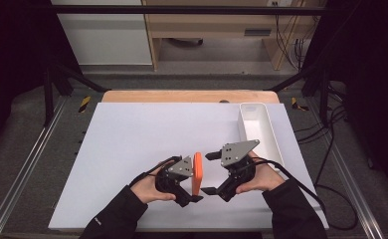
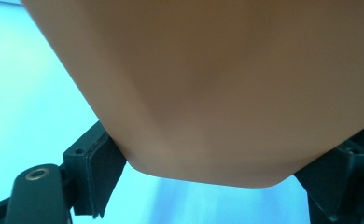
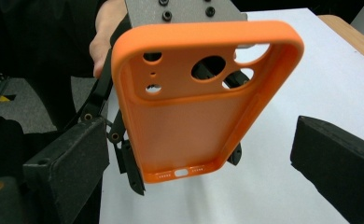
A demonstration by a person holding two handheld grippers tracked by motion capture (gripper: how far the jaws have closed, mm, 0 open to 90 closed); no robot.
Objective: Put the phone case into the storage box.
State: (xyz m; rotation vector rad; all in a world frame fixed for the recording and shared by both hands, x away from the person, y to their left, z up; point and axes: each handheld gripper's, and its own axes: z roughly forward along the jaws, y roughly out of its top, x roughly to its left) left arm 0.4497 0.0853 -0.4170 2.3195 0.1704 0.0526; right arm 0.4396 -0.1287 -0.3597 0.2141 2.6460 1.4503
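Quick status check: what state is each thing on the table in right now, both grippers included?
Orange silicone phone case: empty, held edge-up above the table.
Left gripper: shut on the case's sides.
Right gripper: open, jaws apart, facing the case's hollow side, not touching it.
White rectangular plastic bin: upright, looks empty, at the table's right edge.

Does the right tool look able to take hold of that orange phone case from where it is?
Probably yes. The orange phone case, held upright by the left tool, faces the right tool, whose jaws stand open on either side with nothing between them and the case.
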